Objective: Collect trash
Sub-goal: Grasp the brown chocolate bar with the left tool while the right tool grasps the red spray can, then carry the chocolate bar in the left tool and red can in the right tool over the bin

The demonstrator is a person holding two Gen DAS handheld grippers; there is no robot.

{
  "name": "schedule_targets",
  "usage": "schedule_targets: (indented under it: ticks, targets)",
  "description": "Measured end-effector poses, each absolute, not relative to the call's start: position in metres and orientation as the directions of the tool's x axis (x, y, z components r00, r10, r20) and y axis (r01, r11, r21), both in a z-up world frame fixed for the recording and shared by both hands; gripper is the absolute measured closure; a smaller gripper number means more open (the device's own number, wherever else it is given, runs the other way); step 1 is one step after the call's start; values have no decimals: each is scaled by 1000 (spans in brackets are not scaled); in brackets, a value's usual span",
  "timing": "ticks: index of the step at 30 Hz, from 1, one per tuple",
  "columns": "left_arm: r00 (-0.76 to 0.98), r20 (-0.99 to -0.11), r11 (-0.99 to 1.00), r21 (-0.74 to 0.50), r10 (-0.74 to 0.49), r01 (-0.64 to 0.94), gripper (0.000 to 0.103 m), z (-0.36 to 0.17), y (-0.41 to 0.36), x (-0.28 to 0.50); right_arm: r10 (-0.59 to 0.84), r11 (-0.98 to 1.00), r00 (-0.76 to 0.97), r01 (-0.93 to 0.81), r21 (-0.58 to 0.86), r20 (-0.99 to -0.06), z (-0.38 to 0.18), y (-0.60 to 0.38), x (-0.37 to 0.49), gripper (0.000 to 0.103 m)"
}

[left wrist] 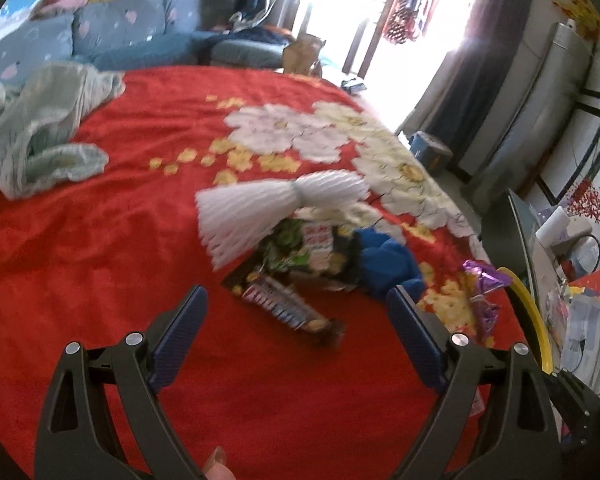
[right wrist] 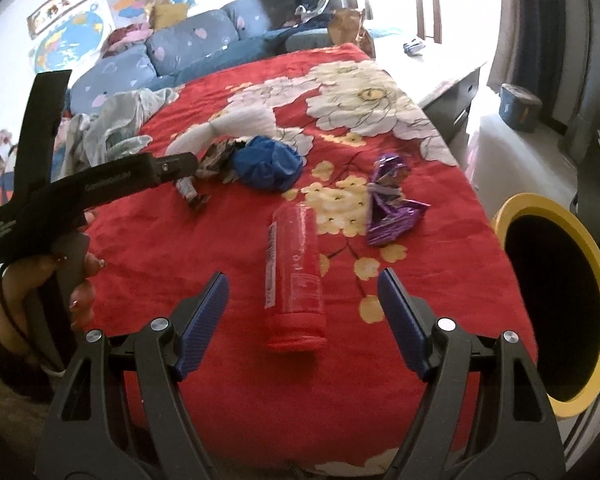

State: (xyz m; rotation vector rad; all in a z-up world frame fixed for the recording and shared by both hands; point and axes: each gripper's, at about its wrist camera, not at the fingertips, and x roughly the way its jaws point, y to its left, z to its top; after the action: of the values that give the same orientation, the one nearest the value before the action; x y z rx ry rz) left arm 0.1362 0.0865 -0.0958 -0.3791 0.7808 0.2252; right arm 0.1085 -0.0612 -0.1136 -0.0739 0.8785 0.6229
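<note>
Trash lies scattered on a red blanket w/ white and yellow flowers, spread over a bed.

Right wrist view: right gripper has jaws wide apart, nothing between the pads. A red bottle lies on its side just ahead of the tips, cap end toward the camera, body running to 12 o'clock; pads not touching it. At 1 o'clock from the bottle, a crumpled purple wrapper. At 11–12 o'clock, further up the bed, a blue crumpled wad, w/ dark snack wrappers touching its left side and a white pleated paper piece beyond. A yellow-rimmed bin, dark inside, stands off the bed edge at 3 o'clock. The other tool is at 9 o'clock, held by a hand.

Left wrist view (blurred): left gripper also w/ jaws spread, empty. A long snack bar wrapper lies between and just past the tips, no contact. A green-printed packet sits at 12 o'clock, the white paper overlapping it. Pale green cloth bunched at 10 o'clock, well apart from the trash.
</note>
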Motion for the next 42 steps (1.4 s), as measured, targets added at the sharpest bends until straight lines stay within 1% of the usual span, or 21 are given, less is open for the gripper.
schedule_targets:
  ticks: [1, 3, 5, 9, 10, 15, 16, 17, 18, 19, 20, 21, 27, 30, 36, 42]
  targets:
    - [683, -729, 901, -265, 45, -343, 16, -101, 91, 137, 477, 822, 471, -538, 187, -742, -115, -59, 110, 35]
    - [670, -742, 888, -293, 23, -355, 23, -109, 95, 137, 469, 825, 468, -536, 181, -749, -118, -55, 113, 35]
    - [658, -753, 874, -319, 1, -366, 27, -117, 99, 139, 463, 827, 467, -532, 179, -753, -120, -54, 116, 35]
    - [659, -752, 859, -344, -10, -379, 31, -122, 103, 142, 466, 832, 451, -516, 204, -761, -126, -52, 123, 39]
    - [660, -751, 857, -345, -8, -382, 33, -122, 103, 144, 469, 830, 442, -517, 210, -765, -128, -50, 124, 42]
    - [646, -762, 872, -296, 31, -391, 52, -126, 102, 146, 481, 813, 412, -541, 218, -774, -137, -43, 121, 56]
    - [646, -763, 871, -295, 33, -394, 54, -125, 103, 146, 478, 812, 413, -545, 209, -775, -138, -42, 120, 61]
    - [645, -763, 869, -296, 35, -397, 60, -125, 105, 145, 475, 811, 416, -550, 201, -775, -138, -42, 118, 66]
    - [645, -764, 866, -299, 35, -401, 66, -125, 107, 144, 476, 809, 416, -552, 201, -775, -139, -43, 117, 68]
    - [645, -763, 861, -307, 30, -404, 69, -125, 110, 142, 478, 808, 415, -553, 203, -774, -139, -43, 116, 71]
    - [646, -763, 859, -315, 25, -405, 74, -125, 111, 141, 480, 806, 415, -555, 203, -773, -140, -45, 115, 74]
    - [647, -762, 857, -320, 20, -404, 77, -126, 113, 141, 480, 805, 415, -559, 200, -773, -140, -45, 114, 76]
    - [654, -756, 861, -343, -16, -375, 85, -125, 111, 137, 486, 794, 414, -577, 191, -770, -140, -46, 107, 76]
    - [658, -752, 863, -355, -36, -359, 89, -125, 109, 133, 503, 786, 401, -580, 212, -766, -139, -48, 105, 76]
    - [674, -737, 867, -372, -58, -332, 91, -120, 105, 123, 546, 771, 368, -572, 280, -753, -136, -54, 105, 76]
    - [698, -713, 875, -378, -68, -301, 91, -105, 98, 115, 565, 765, 376, -573, 295, -735, -127, -57, 103, 76]
